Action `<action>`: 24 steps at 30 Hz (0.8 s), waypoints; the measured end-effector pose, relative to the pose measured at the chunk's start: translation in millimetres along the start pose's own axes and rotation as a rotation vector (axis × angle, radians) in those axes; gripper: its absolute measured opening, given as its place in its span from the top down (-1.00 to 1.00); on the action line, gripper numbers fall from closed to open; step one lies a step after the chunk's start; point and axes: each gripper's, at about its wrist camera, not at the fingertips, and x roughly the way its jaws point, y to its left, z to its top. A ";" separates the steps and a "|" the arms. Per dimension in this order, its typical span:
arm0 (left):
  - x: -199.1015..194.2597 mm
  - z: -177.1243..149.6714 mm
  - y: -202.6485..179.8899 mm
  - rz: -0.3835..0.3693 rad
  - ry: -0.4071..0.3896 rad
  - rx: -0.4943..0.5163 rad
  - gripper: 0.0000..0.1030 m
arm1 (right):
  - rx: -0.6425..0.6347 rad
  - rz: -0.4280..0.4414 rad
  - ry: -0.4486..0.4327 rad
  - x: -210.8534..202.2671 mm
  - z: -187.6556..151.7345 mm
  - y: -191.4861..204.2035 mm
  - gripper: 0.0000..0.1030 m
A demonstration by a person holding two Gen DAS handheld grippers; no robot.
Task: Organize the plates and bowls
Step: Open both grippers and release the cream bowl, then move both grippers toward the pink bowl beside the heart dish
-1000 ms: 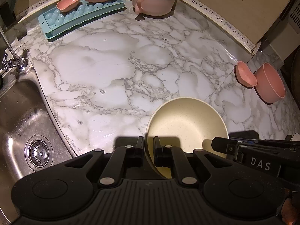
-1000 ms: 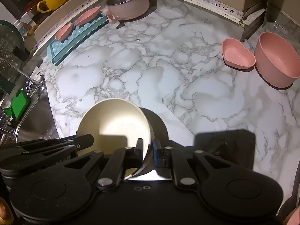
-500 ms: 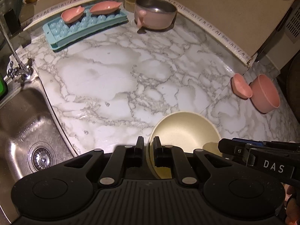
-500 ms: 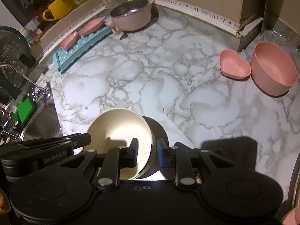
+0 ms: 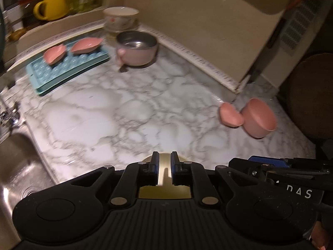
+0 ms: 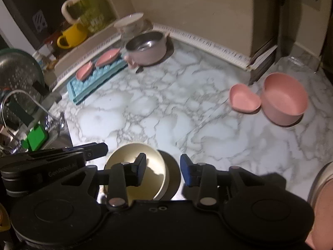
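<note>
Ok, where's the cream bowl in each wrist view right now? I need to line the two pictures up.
Left wrist: the cream bowl is at bottom centre, mostly hidden; only a strip shows between the left gripper's closed fingers.
Right wrist: it sits bottom centre-left, partly behind the right gripper's left finger; the jaws have just been opening and stand clear of its rim.
Shared landmark: the heart-shaped pink dish beside the round pink bowl.

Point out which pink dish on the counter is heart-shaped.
The small pink heart dish, beside the round pink bowl on the right. The two pink dishes on the blue tray are leaf-shaped; the pot is round.
</note>
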 end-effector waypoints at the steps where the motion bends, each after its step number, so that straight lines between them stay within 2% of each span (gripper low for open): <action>1: -0.5 1.4 -3.6 -0.010 -0.005 0.008 0.80 | 0.003 -0.005 -0.012 -4.6 0.4 -1.5 0.26; 5: -2.0 5.9 -16.2 -0.053 -0.023 0.035 0.75 | 0.020 -0.029 -0.054 -20.7 1.1 -11.7 0.15; 7: -3.1 6.8 -23.1 -0.071 -0.034 0.051 0.51 | 0.033 -0.041 -0.073 -27.3 0.8 -19.0 -0.15; 8: -3.4 7.4 -27.0 -0.079 -0.039 0.058 0.43 | 0.039 -0.051 -0.090 -31.3 0.4 -22.4 -0.19; 10: -4.1 7.9 -33.1 -0.087 -0.050 0.069 0.07 | 0.052 -0.064 -0.109 -37.4 -0.4 -27.7 -0.20; 12: -5.4 8.7 -39.4 -0.089 -0.065 0.084 -0.10 | 0.068 -0.072 -0.125 -44.2 -1.1 -34.0 -0.23; 18: -2.6 12.4 -60.1 -0.103 -0.095 0.121 -0.38 | 0.094 -0.123 -0.175 -61.6 0.0 -55.5 -0.56; 24: 10.8 22.2 -89.3 -0.123 -0.110 0.145 -0.53 | 0.126 -0.155 -0.205 -71.6 7.3 -81.4 -0.84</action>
